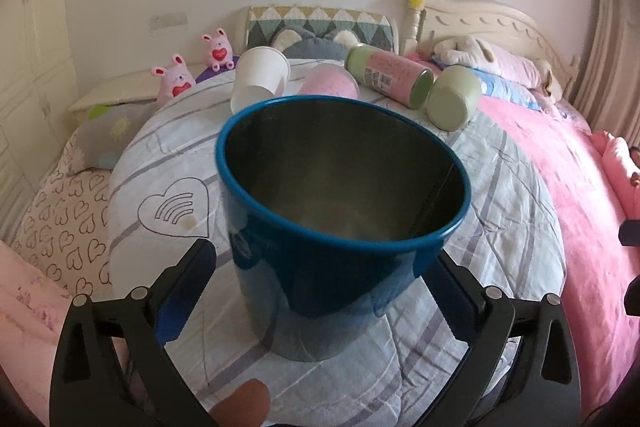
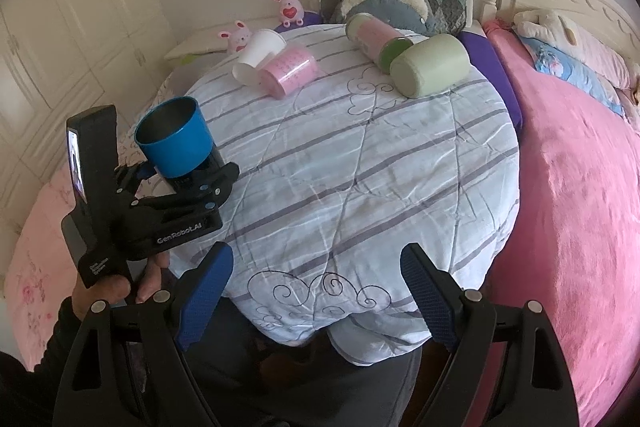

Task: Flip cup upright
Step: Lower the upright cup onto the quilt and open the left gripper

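Observation:
A blue cup with a steel inside [image 1: 336, 227] stands mouth up on the striped quilt, between the fingers of my left gripper [image 1: 320, 291]. The jaws are spread wide and the left finger [image 1: 188, 287] stands apart from the cup wall. In the right wrist view the same cup [image 2: 174, 141] sits upright at the quilt's left edge with the left gripper [image 2: 188, 183] around its base. My right gripper [image 2: 318, 303] is open and empty above the quilt's near edge.
Lying on their sides at the far end are a white paper cup [image 2: 258, 55], a pink cup [image 2: 290, 71], a green-pink tin [image 2: 376, 41] and a pale green cup [image 2: 430, 65]. A pink blanket [image 2: 580, 187] lies to the right. Plush toys and pillows line the headboard.

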The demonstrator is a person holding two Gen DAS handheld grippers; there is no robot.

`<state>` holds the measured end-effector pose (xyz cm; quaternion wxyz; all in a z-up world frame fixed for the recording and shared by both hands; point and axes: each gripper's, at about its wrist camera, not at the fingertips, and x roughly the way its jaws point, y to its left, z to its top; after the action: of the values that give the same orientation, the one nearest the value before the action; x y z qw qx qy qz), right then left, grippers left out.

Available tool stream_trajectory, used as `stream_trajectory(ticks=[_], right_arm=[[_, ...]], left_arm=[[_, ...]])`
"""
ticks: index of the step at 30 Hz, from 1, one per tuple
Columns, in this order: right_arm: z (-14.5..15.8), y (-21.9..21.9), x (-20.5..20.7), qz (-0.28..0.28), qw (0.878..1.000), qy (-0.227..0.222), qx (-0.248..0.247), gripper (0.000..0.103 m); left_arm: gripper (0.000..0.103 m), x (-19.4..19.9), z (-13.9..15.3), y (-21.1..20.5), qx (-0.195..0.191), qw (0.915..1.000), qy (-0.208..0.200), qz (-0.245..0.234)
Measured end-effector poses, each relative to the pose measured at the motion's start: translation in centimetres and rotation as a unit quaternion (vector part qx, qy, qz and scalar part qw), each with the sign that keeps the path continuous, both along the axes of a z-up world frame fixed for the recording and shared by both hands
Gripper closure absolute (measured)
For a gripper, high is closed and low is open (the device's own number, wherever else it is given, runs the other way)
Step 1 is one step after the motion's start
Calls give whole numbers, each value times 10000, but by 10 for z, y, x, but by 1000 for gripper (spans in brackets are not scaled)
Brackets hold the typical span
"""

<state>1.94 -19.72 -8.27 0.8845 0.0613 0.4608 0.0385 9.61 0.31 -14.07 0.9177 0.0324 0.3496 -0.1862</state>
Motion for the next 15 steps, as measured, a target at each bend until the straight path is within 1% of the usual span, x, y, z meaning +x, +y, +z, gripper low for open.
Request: stream_trajectory(ticks=[3,8,15], right_arm=[[2,-1,-2,3,10000,-60,59,16],[10,-3,-7,36,9995,-271,156,16],[33,-3,-7,108,9971,-722,196,16]], left_arm=[[0,-3,5,1,99,9999,-41,74],[0,-15,21,1,404,9981,-444,165],[0,-38,71,6,545,9951,-728,378]])
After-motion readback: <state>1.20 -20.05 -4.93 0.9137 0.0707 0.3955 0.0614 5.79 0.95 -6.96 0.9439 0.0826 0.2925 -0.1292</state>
